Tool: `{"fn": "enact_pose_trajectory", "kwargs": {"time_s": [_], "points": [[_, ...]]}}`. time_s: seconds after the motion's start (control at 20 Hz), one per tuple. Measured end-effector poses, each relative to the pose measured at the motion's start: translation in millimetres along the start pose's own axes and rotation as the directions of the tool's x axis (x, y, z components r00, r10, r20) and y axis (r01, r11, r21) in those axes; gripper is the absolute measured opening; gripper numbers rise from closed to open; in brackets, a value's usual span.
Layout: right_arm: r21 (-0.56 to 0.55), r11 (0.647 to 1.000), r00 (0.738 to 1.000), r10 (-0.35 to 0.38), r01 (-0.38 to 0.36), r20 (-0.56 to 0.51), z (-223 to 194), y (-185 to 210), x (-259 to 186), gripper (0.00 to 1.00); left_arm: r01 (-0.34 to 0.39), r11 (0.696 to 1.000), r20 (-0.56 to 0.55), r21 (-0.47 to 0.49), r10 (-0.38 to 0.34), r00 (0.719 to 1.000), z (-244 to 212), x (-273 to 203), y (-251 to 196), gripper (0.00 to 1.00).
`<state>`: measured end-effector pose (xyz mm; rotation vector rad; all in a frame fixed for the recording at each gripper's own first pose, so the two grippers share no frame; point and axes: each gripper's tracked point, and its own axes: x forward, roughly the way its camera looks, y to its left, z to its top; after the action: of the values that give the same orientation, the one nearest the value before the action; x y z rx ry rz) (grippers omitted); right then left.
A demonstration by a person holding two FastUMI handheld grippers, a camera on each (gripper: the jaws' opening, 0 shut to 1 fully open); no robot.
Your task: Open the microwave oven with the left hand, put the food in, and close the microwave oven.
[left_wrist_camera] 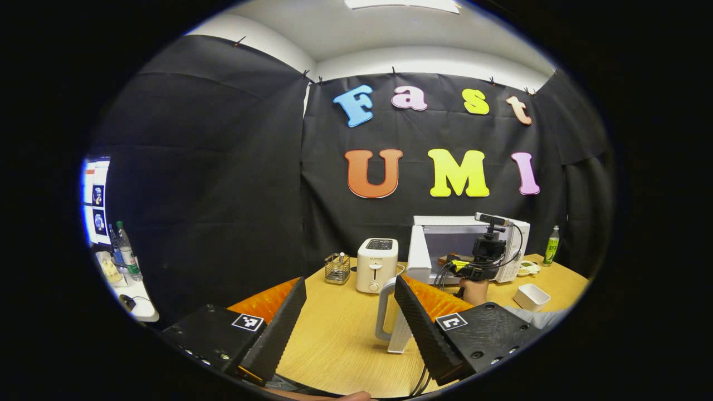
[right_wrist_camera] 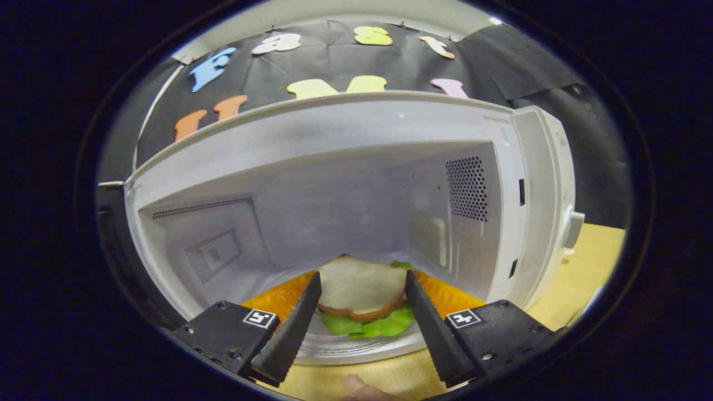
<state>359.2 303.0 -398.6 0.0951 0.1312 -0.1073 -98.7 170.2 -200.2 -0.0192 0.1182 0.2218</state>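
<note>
The white microwave (left_wrist_camera: 515,250) stands at the back of the wooden table with its door (left_wrist_camera: 419,253) swung open to the left. My right gripper (left_wrist_camera: 482,262), held by a hand, reaches in front of the cavity. In the right gripper view, the cavity (right_wrist_camera: 345,206) is close ahead. My right gripper (right_wrist_camera: 363,275) is shut on a sandwich (right_wrist_camera: 362,289) of white bread and lettuce, which fills the gap between the fingers just above the glass turntable (right_wrist_camera: 334,345). My left gripper (left_wrist_camera: 351,281) hangs open over the table, well back from the microwave, with nothing in it.
A white toaster (left_wrist_camera: 377,264) and a wire basket (left_wrist_camera: 337,268) stand left of the microwave door. A white jug (left_wrist_camera: 390,320) is near my left gripper's right finger. A white box (left_wrist_camera: 531,296), a small plate (left_wrist_camera: 527,269) and a green bottle (left_wrist_camera: 551,245) sit at the right.
</note>
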Motion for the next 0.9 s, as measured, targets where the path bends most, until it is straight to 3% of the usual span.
{"fn": "enact_pose_trajectory", "kwargs": {"time_s": [0.05,0.1,0.15,0.2,0.25,0.3,0.35,0.4,0.45,0.5,0.55,0.6,0.65,0.8,0.85,0.9], "points": [[-0.011,1.0,1.0,0.012,-0.012,0.013,2.2,1.6,-4.6,0.92,-0.003,1.0,0.002,-0.001,0.003,1.0,0.0,-2.0,2.7,0.96],[-0.017,1.0,0.999,0.022,-0.021,0.023,6.0,2.0,-9.9,0.92,-0.009,1.0,0.003,0.004,0.009,1.0,-0.2,-2.7,6.5,0.87],[-0.019,0.999,0.999,0.032,-0.031,0.032,10.1,3.1,-15.6,0.92,-0.021,1.0,0.006,0.011,0.021,1.0,0.2,-4.1,10.7,0.86],[-0.021,0.999,0.999,0.039,-0.038,0.034,13.6,2.4,-21.8,1.0,-0.031,0.999,0.013,0.017,0.031,0.999,1.5,-5.2,14.4,0.96],[-0.021,0.999,0.998,0.044,-0.043,0.044,19.7,0.2,-31.1,0.92,-0.038,0.999,0.019,0.023,0.037,0.999,2.8,-6.8,18.2,0.96],[-0.023,0.999,0.997,0.049,-0.048,0.065,28.0,-1.8,-38.8,1.0,-0.041,0.999,0.029,0.025,0.041,0.999,5.3,-8.8,20.5,0.96],[-0.028,0.998,0.994,0.051,-0.049,0.094,38.4,-5.0,-49.7,0.92,-0.034,0.999,0.042,0.029,0.033,0.999,6.7,-9.8,21.4,0.87],[-0.045,0.997,0.992,0.06,-0.055,0.111,43.9,-7.0,-59.9,0.92,-0.02,0.999,0.041,0.034,0.019,0.999,5.8,-10.5,20.7,0.87],[-0.066,0.996,0.99,0.073,-0.065,0.123,49.9,-7.7,-69.2,0.92,-0.012,0.999,0.035,0.043,0.011,0.999,1.6,-9.8,21.6,0.96],[-0.088,0.993,0.988,0.09,-0.08,0.124,54.7,-8.0,-78.6,0.92,-0.017,0.998,0.03,0.056,0.016,0.999,-0.6,-8.3,25.1,0.96],[-0.097,0.99,0.987,0.11,-0.099,0.117,59.6,-7.2,-91.2,1.0,-0.023,0.997,0.026,0.073,0.021,0.999,0.5,-6.7,29.7,0.96],[-0.102,0.988,0.986,0.131,-0.12,0.108,64.9,-8.6,-106.1,0.92,-0.03,0.995,0.028,0.091,0.028,0.999,1.6,-6.3,33.0,0.96],[-0.092,0.986,0.982,0.147,-0.137,0.117,75.2,-12.2,-123.8,1.0,-0.036,0.994,0.037,0.104,0.032,0.999,3.8,-7.0,36.6,0.96],[-0.079,0.981,0.975,0.186,-0.177,0.12,112.3,-26.7,-176.6,1.0,-0.025,0.993,0.027,0.117,0.022,0.999,3.1,-5.4,38.7,0.96],[-0.087,0.977,0.972,0.204,-0.195,0.112,125.9,-31.4,-193.8,0.92,-0.029,0.993,0.028,0.117,0.026,0.999,1.7,-4.7,42.9,0.96],[-0.091,0.972,0.968,0.226,-0.217,0.107,139.2,-35.0,-211.1,1.0,-0.026,0.993,0.03,0.116,0.022,0.999,1.4,-2.3,44.8,0.95]]}}
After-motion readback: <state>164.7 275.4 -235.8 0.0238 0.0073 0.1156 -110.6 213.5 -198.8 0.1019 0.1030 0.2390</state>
